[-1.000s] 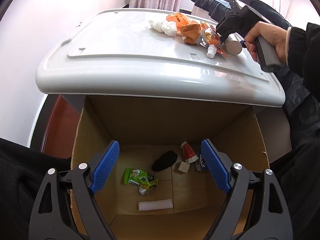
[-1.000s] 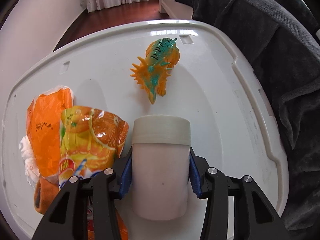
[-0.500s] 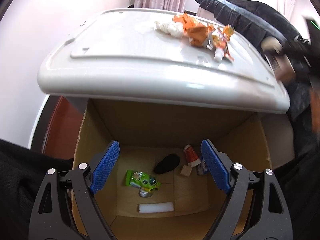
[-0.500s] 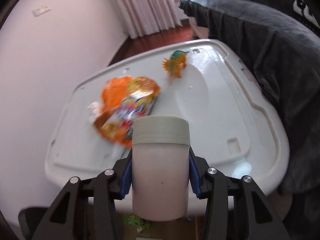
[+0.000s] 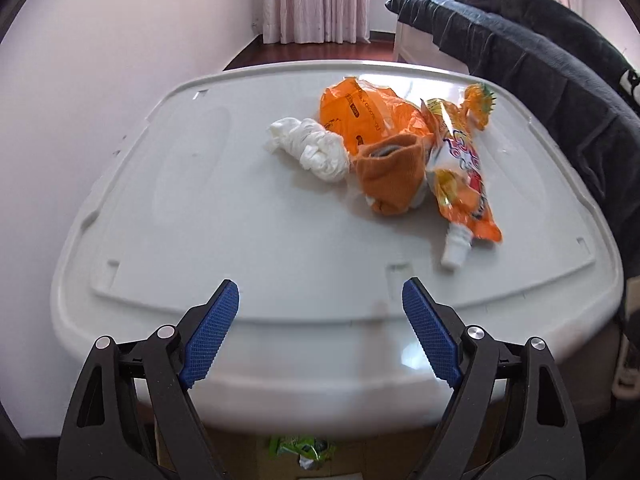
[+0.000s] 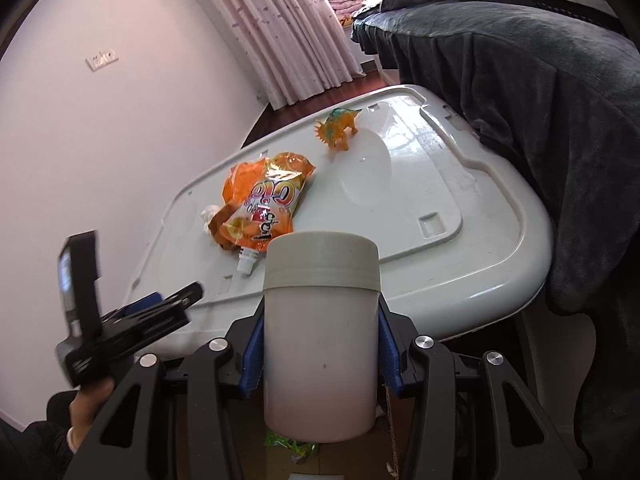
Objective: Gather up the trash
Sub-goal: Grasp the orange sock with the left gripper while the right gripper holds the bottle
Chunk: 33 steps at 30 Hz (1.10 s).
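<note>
My right gripper [image 6: 320, 356] is shut on a white cup with a grey lid [image 6: 321, 336] and holds it above the cardboard box [image 6: 400, 440], off the front edge of the white plastic lid [image 6: 420, 184]. My left gripper [image 5: 320, 320] is open and empty over the near edge of that lid [image 5: 240, 208]; it also shows in the right wrist view [image 6: 132, 320]. On the lid lie an orange juice pouch [image 5: 460, 176], an orange bag [image 5: 368, 116], an orange sock [image 5: 388, 176] and a white wad [image 5: 308, 148].
An orange toy dinosaur [image 6: 338, 128] stands at the lid's far side. A dark blanket [image 5: 540, 52] hangs along the right. A green wrapper [image 5: 302, 446] lies in the box below. A pale wall is at the left.
My right gripper carried the cup off the lid and back toward the box. My left gripper rose from inside the box up to the lid's near edge, still open.
</note>
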### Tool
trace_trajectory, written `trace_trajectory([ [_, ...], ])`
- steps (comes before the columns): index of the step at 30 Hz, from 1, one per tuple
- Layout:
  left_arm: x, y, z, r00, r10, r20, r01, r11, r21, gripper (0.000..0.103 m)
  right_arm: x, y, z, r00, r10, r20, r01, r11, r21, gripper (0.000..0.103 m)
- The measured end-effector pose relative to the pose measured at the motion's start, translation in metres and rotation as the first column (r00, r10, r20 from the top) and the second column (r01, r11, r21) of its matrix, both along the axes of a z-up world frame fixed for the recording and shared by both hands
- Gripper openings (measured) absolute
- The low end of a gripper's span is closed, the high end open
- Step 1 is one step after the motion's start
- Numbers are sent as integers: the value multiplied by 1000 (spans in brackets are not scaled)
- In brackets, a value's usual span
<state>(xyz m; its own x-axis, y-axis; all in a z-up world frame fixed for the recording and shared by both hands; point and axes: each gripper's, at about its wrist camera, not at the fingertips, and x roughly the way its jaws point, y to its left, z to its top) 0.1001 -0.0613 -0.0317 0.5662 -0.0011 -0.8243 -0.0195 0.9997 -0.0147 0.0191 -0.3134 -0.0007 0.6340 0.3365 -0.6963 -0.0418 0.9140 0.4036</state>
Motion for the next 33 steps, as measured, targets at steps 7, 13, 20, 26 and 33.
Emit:
trace_trajectory([
  [7,45,-18,-7,1000,-16,-9,16,1000,-9,82,2,0,2,1000,-1,13,1,1000,6,46],
  [13,70,-42,-6,999,-40,4,40,995,-92,82,6,-2,-2,1000,-11,3,11,1000,-7,46],
  [20,85,-45,-18,999,28,-19,-29,994,-104,69,9,0,-5,1000,-2,-11,2,1000,1,47],
  [26,80,-38,-17,999,9,31,-7,998,-67,31,10,2,-4,1000,10,-7,-10,1000,-5,46],
  [33,53,-31,-5,993,-74,97,84,991,-104,28,11,2,-6,1000,6,-16,-6,1000,-10,47],
])
